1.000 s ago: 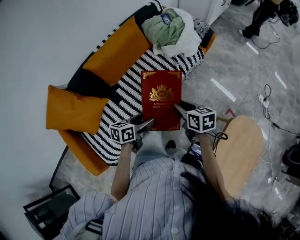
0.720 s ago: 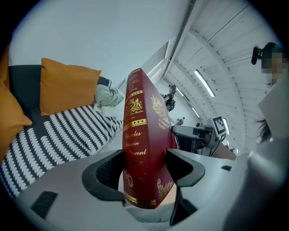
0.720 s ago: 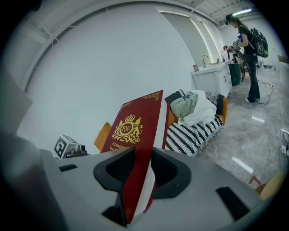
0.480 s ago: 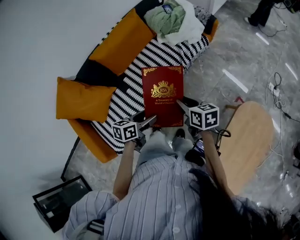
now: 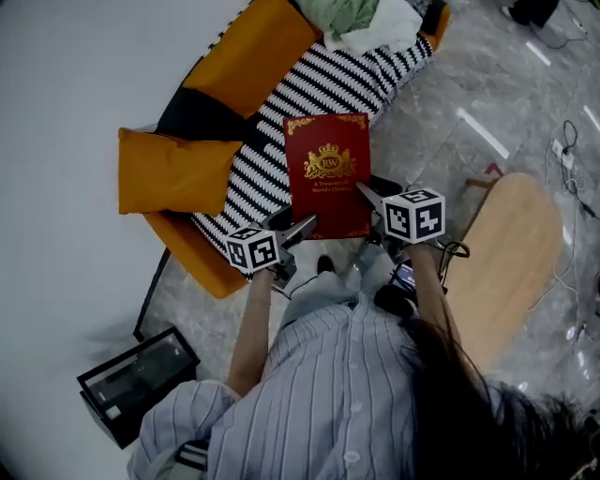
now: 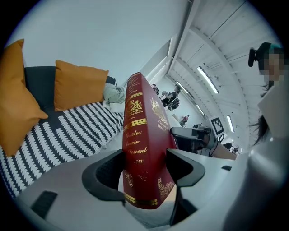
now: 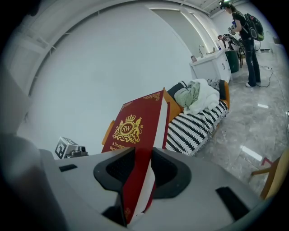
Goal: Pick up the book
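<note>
Book [image 5: 327, 173], red with a gold crest and gold lettering, is clear of the sofa [image 5: 272, 141] and held in the air in front of it, cover turned up; from the head view its far end overlaps the sofa's black-and-white striped seat and its near end hangs out past the sofa's front edge, over the marble floor. 2 grippers hold it by the end farthest from the sofa. The left gripper [image 5: 302, 228] grips the near corner on the spine side: in the left gripper view the gold-printed spine stands upright between the 2 jaws, which are drawn in to the book's thickness with both dark pads pressed against the covers. The right gripper [image 5: 367, 197] grips the opposite near corner, on the page-edge side: in the right gripper view its jaws are likewise partly closed, pinching the corner so that the red cover and a strip of white pages show between the pads. Each gripper's marker cube sits just behind its jaws, on the side away from the sofa. An orange cushion [image 5: 173, 172] lies at the sofa's left end, and a heap of green and white cloth [image 5: 367, 17] sits on its far end. A round wooden table [image 5: 511, 267] stands on the floor to the right of the sofa, and a black box [image 5: 136, 380] sits on the floor off the sofa's near left corner.
</note>
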